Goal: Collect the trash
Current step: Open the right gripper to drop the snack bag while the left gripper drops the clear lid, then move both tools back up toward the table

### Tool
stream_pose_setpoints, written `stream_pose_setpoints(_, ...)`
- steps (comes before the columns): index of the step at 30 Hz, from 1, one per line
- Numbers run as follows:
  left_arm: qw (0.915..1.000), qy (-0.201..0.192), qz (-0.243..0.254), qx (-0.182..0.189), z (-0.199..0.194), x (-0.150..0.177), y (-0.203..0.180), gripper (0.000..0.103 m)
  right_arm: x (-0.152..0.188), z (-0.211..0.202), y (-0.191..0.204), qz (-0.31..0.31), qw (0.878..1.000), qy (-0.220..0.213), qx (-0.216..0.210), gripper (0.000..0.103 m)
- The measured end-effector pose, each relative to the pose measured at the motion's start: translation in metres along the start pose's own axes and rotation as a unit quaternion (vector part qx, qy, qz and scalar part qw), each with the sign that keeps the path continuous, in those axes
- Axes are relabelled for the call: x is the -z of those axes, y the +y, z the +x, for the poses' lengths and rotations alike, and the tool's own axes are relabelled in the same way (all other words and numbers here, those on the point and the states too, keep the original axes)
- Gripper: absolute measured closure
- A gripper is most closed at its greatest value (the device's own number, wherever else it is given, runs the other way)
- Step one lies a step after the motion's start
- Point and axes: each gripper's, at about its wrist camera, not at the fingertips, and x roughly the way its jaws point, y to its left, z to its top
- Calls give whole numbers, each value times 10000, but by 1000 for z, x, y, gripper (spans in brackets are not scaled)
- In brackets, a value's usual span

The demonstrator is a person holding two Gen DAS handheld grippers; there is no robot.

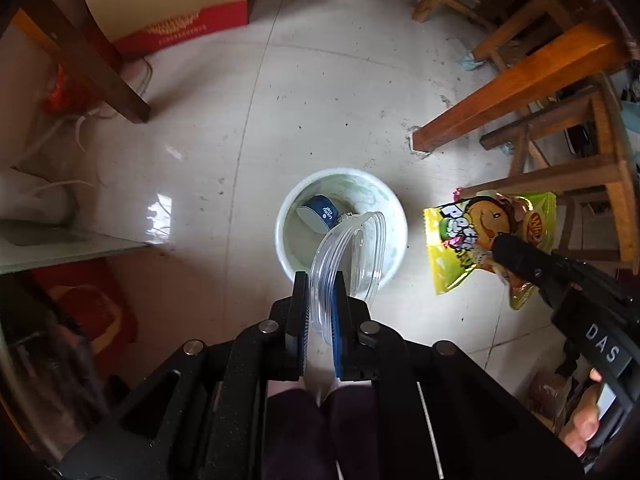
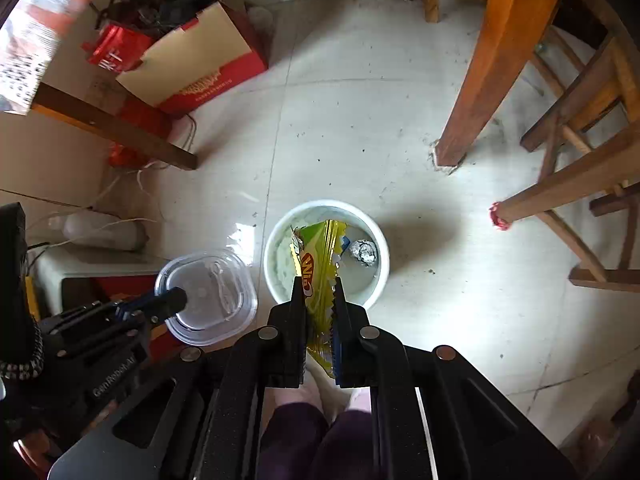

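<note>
Home dining room: tiled floor (image 1: 320, 100), wooden chairs (image 1: 560, 152), cardboard box (image 1: 168, 4).

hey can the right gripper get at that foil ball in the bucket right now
Probably not as things stand. The right gripper is shut on the yellow snack bag, so it has no free grip. The way itself looks open: the foil ball lies uncovered inside the white bucket, beside the hanging bag.

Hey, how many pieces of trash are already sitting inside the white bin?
2 visible in the white bin: a blue can on its left side and a foil ball on its right. More may be hidden under the held snack bag.
</note>
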Motion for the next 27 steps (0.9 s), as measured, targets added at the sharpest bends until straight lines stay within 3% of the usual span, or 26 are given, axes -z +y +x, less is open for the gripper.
stream_pose_setpoints(7, 9999, 81, -140, -15, 55, -12, 4, 94, -4, 43, -7, -203, 9998, 14, 34, 91)
stream_pose_setpoints(11, 9992, 340, -208, 89, 79, -18, 8, 93, -7, 64, -17, 90, 9994, 292, -150, 59)
stream_pose_setpoints(14, 9985, 462, -247, 169, 84, -18, 8, 85, -6, 65, -20, 217, 9992, 287, -163, 58)
stream_pose_setpoints(16, 9987, 441, -227, 145, 77, -17, 8, 73, -6, 59, -20, 236, 9992, 297, -125, 58)
stream_pose_setpoints(17, 9987, 432, -216, 128, 74, -17, 8, 72, -7, 57, -19, 235, 9993, 285, -105, 58)
stream_pose_setpoints(22, 9991, 374, -161, 94, 35, -21, 3, 72, -12, 20, -8, 151, 9998, 162, -2, 58)
stream_pose_setpoints(27, 9999, 140, -36, 71, -38, -32, -7, 72, -24, -40, 13, 43, 10000, -32, -12, 58)
